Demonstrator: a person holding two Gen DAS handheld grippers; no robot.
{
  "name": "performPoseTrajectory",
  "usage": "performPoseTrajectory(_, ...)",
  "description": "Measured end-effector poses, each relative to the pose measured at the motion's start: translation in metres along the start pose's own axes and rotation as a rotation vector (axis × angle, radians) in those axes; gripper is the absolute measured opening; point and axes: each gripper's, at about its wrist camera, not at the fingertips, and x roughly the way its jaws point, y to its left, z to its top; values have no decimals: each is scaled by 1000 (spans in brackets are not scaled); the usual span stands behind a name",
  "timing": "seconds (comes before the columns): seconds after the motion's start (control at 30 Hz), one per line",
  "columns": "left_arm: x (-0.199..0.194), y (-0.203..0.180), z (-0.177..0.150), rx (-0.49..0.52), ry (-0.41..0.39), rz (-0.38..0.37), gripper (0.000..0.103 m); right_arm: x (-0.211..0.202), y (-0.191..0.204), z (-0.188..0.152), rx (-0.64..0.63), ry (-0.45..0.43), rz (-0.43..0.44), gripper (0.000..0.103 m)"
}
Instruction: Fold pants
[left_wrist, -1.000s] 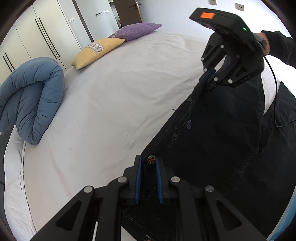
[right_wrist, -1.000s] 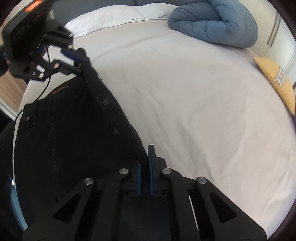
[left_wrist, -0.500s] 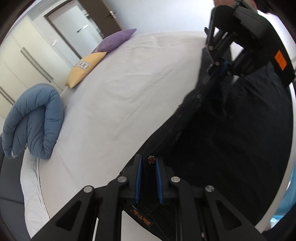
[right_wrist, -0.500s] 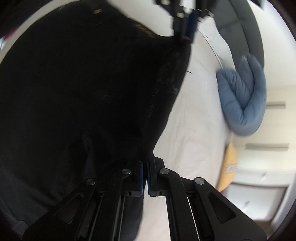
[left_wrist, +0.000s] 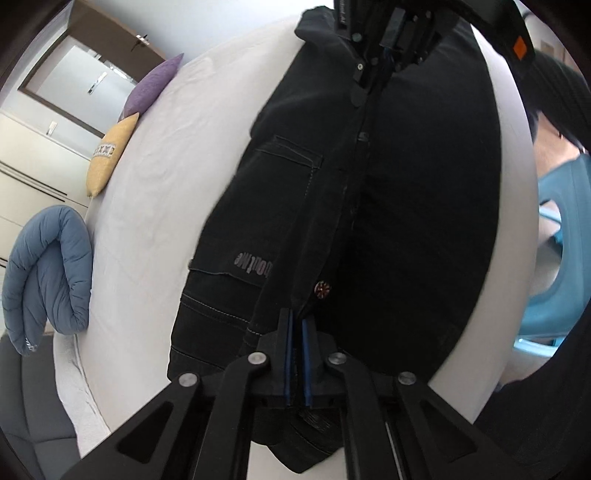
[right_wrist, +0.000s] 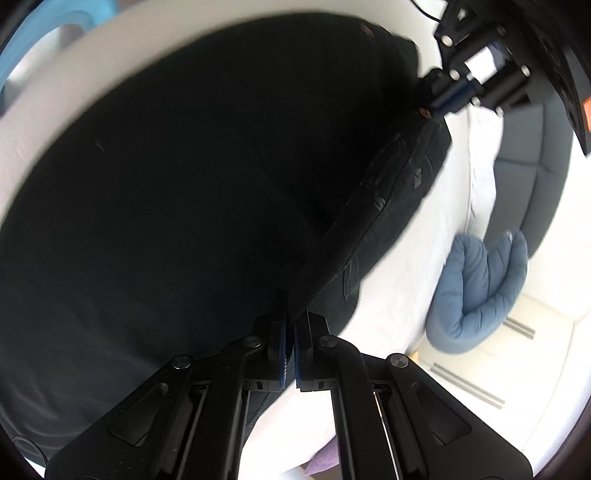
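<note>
Between both sets of blue pads, black pants (left_wrist: 388, 206) pinched: left gripper (left_wrist: 295, 347) and right gripper (right_wrist: 290, 347) clamped on the fabric edge over the bed (left_wrist: 166, 166). Probably mid-fold; next, lower and release evenly.

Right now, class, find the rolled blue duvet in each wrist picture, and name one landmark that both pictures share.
Left wrist view: the rolled blue duvet lies at the far left edge, beside the white bed.
Right wrist view: the duvet sits at lower right, past the bed's edge.
Shared landmark: the black pants spread on the bed, dark fabric filling the middle of both pictures.
</note>
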Motion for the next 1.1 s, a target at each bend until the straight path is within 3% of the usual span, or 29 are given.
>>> performPoseTrajectory(0.2, -4, -8, -18, -19, 15, 5, 4, -25, 17, 37, 0, -33, 11, 1)
performPoseTrajectory(0.47, -4, -23, -36, 27, 47, 7, 4, -45, 31, 85, -53, -54, 14, 1)
performPoseTrajectory(0.53, -1, -28, -43, 25, 57, -1, 4, -30, 14, 81, -39, -61, 19, 1)
performPoseTrajectory(0.83, 12, -38, -56, -15, 80, -30, 4, -35, 25, 91, 0, -54, 38, 1)
performPoseTrajectory(0.97, 15, -45, -57, -21, 82, -4, 8, -31, 28, 95, 21, -33, 45, 2)
performPoseTrajectory(1.03, 14, -46, -58, -38, 90, 26, 16, -28, 29, 97, 54, -24, 45, 2)
performPoseTrajectory(1.1, 10, -43, -60, -75, 105, 17, 38, -24, 29, 99, 84, -14, 42, 2)
